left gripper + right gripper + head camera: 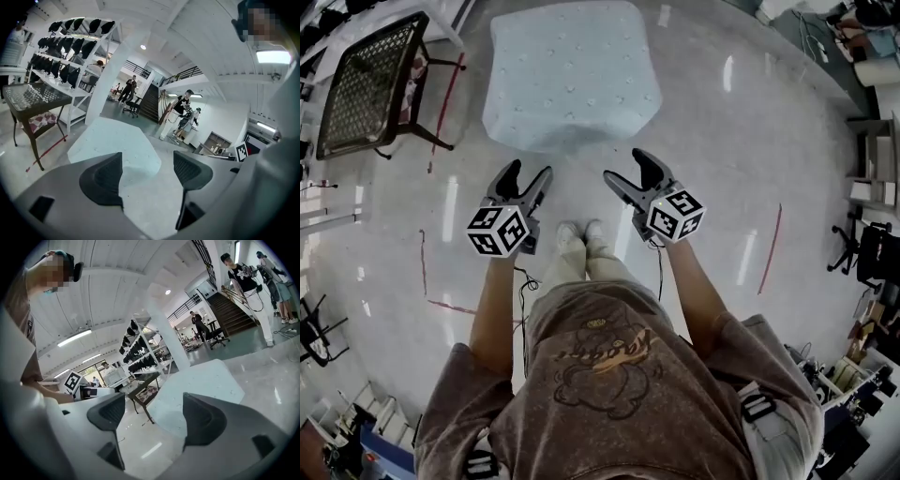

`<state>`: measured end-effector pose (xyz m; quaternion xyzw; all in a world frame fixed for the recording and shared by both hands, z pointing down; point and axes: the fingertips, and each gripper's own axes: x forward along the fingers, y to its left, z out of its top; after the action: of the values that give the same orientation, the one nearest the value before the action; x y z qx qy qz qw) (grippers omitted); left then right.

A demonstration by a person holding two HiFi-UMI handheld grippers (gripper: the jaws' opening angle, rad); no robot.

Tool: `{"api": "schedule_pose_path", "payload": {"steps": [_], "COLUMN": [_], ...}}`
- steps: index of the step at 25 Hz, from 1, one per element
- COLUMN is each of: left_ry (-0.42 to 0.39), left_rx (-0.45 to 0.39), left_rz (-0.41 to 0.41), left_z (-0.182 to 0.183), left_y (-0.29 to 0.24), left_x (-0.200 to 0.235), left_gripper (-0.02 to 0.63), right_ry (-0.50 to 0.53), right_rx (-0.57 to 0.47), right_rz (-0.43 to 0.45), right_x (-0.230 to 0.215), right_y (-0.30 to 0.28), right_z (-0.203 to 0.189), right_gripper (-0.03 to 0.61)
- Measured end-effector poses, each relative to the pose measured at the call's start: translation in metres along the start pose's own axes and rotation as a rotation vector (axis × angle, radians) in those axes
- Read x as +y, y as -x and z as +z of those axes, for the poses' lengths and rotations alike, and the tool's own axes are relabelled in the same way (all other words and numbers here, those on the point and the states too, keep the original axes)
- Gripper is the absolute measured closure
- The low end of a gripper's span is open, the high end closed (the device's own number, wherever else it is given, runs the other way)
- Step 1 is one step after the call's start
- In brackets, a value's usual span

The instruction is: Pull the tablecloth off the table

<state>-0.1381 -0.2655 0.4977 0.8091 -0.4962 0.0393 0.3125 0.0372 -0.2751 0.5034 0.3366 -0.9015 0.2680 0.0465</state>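
The pale blue tablecloth [572,75] lies spread out on the floor ahead of me, and I cannot tell whether anything is under it. It also shows beyond the jaws as the tablecloth [112,140] and the tablecloth [201,380] in the two gripper views. A dark mesh-topped table [370,84] stands bare to its left. My left gripper [531,171] and right gripper [624,165] hover side by side short of the cloth. Both are open with nothing between the jaws: left gripper [146,161], right gripper [152,404].
Red tape lines [769,248] mark the glossy floor. White shelves with dark items [70,51] stand behind the mesh table [28,96]. People stand near a staircase [180,110] farther off. Office chairs [862,253] and clutter line the right edge.
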Motion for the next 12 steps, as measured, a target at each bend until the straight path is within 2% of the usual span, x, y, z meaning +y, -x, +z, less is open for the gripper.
{"api": "schedule_pose_path", "payload": {"steps": [7, 12], "left_ry": [0.039, 0.038], "left_rx": [0.036, 0.069], "left_rz": [0.021, 0.044], "left_z": [-0.035, -0.061], "left_y": [-0.034, -0.061], "left_x": [0.037, 0.07], "left_gripper": [0.284, 0.284], "right_ry": [-0.034, -0.046], "right_rx": [0.04, 0.064], "right_rz": [-0.03, -0.041], "right_x": [-0.045, -0.074], "right_y": [-0.03, -0.052], "right_z": [-0.041, -0.07], "right_gripper": [0.207, 0.207]}}
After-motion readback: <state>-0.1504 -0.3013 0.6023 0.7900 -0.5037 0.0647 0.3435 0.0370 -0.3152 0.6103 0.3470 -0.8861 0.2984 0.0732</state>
